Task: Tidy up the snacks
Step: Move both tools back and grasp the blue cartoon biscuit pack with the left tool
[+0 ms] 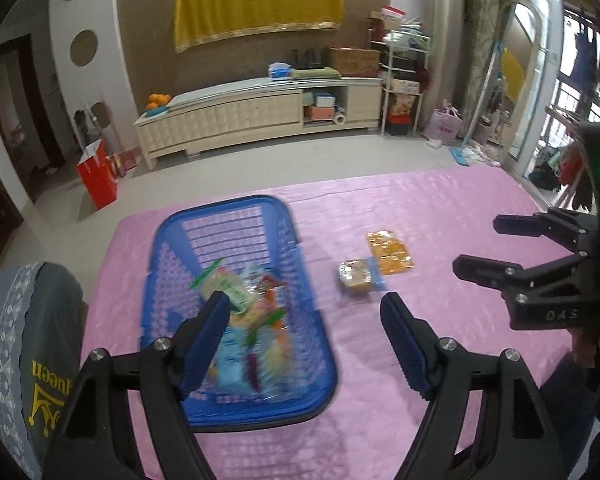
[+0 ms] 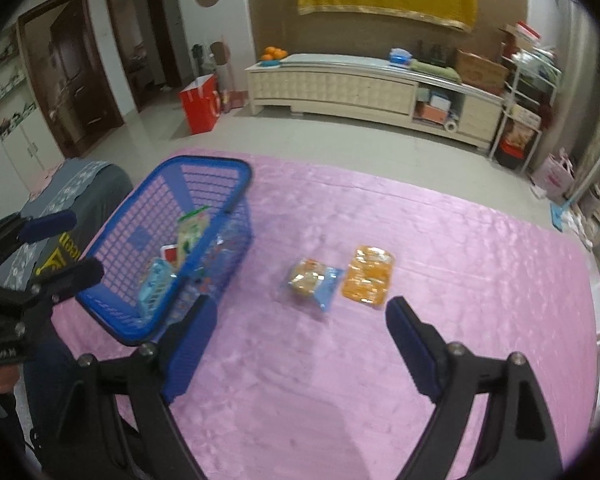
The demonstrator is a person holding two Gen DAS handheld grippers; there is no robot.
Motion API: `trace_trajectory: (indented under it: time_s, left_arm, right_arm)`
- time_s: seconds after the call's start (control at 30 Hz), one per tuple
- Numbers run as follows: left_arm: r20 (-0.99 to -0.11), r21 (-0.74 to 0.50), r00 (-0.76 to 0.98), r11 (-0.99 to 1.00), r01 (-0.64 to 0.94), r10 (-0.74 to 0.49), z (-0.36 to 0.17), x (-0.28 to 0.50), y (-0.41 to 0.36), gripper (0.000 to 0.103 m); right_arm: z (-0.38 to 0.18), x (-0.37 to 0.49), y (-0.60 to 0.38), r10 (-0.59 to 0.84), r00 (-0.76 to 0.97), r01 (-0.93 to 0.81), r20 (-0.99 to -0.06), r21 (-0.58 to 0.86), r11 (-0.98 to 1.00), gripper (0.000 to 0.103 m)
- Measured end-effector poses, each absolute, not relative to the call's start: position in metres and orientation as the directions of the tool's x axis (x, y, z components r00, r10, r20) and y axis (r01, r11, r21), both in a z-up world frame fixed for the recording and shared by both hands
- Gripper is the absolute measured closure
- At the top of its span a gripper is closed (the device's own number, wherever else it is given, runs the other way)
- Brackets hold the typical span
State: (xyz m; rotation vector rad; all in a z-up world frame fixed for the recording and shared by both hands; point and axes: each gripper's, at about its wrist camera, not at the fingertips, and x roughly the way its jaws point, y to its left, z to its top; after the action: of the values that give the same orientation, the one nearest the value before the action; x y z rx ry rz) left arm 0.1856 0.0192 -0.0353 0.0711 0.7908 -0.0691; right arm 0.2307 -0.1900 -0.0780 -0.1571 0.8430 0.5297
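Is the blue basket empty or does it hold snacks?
Holds snacks: the blue basket has several snack packets lying inside.

The basket [image 2: 148, 240] stands on the counter [image 2: 420, 240] with several snack packets [image 2: 188, 232] inside. To its right, apart from it, lie 2 more: a cake packet [image 2: 312, 280], then a flat packet [image 2: 370, 274] just beside that.
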Motion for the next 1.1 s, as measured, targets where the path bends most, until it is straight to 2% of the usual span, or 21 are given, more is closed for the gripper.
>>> trace_trajectory:
  time_s: [0.33,0.53,0.93,1.1]
  left_arm:
    - [-0.764,0.002,0.638,0.989,0.149,-0.095,-0.069,0.223,-0.042,0.027]
    - [-0.799,0.007,0.596,0.991,0.135,-0.076,-0.097,0.253,-0.065,0.027]
    - [-0.829,-0.014,0.557,0.998,0.059,-0.044,-0.156,0.303,-0.080,0.027]
    - [-0.850,-0.085,0.517,0.995,0.049,-0.098,-0.176,0.328,-0.070,0.027]
  right_arm:
    - [-0.091,0.255,-0.240,0.352,0.586,-0.454,-0.730,0.063,0.889,0.014]
    - [-0.112,0.275,-0.263,0.344,0.577,-0.432,-0.741,0.080,0.898,0.014]
    - [-0.160,0.319,-0.275,0.322,0.539,-0.412,-0.778,0.091,0.907,0.014]
    - [-0.181,0.340,-0.273,0.308,0.522,-0.394,-0.795,0.096,0.914,0.014]
